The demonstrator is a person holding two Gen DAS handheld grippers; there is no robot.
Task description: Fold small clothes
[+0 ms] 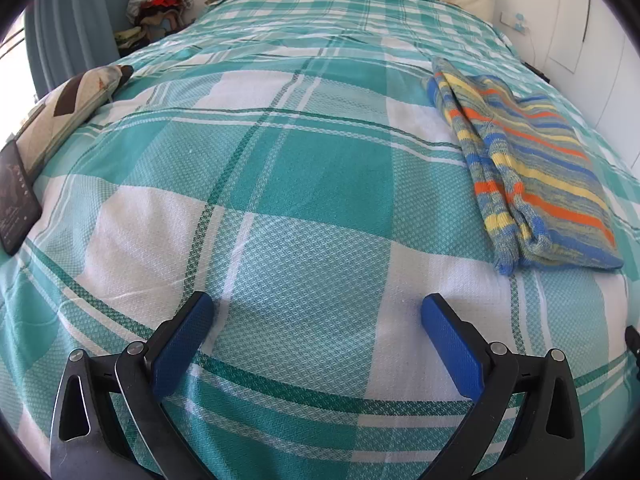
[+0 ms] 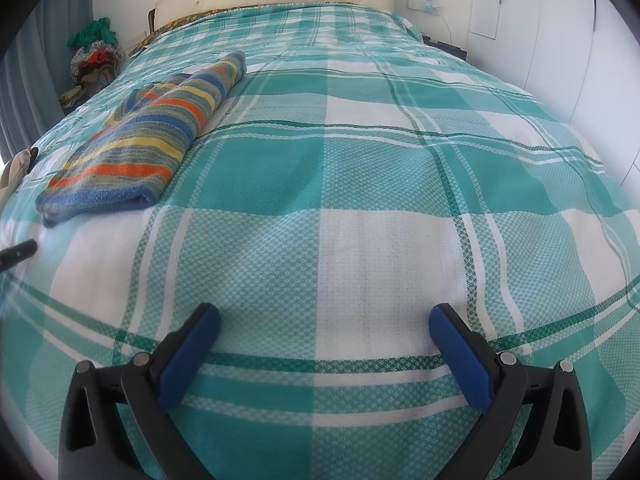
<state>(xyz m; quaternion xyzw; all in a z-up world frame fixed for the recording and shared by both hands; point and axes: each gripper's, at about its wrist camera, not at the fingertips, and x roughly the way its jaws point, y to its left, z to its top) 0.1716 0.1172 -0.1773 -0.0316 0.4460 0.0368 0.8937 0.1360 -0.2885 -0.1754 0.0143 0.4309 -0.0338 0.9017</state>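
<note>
Both grippers, left (image 1: 316,308) and right (image 2: 324,318), gape empty; the folded knit (image 1: 528,168) lies ahead, so a careless grab could unfold it.

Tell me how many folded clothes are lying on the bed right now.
1: a striped folded garment lies on the checked bedspread, right of the open left gripper and left of the open right gripper.

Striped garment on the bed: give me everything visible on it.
The striped garment is a knit-looking piece in blue, yellow, orange and grey-green stripes, already folded into a long flat rectangle of several layers, with folded edges showing at its near end. It lies flat on the teal-and-white checked bedspread and touches nothing else. The left gripper and right gripper are both open and clear of it.
</note>
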